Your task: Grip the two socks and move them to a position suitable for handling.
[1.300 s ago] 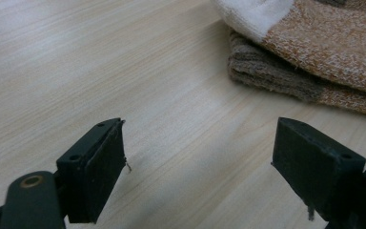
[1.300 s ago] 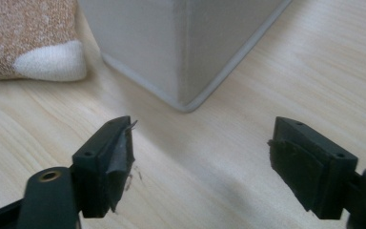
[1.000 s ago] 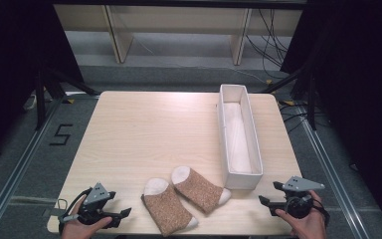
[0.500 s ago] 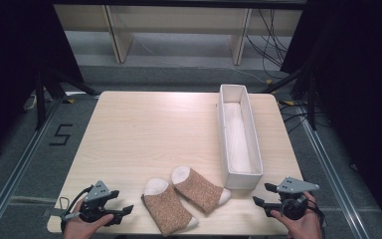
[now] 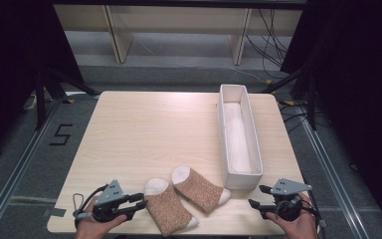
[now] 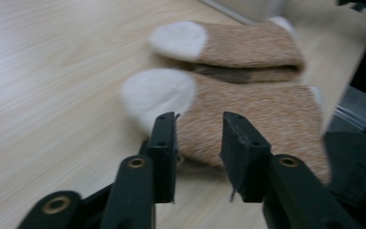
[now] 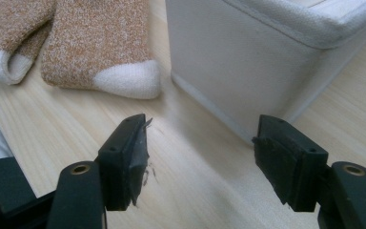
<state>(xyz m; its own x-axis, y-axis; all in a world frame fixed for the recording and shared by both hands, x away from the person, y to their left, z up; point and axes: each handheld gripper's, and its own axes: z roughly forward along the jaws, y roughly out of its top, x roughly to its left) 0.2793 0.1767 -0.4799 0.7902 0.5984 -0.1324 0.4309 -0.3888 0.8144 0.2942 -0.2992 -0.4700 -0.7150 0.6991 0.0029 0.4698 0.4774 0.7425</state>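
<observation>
Motion blur softens the near sock (image 6: 248, 114) beyond the left claw (image 6: 199, 138).

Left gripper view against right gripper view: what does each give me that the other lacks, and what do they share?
Left gripper view: the left gripper, jaws just closing, nothing pinched, at the near sock, beside its white toe.

Right gripper view: the right gripper, open over bare wood, facing the white fabric bin at its near corner.

Both: the two tan socks, the far sock included, on the wooden table.
</observation>
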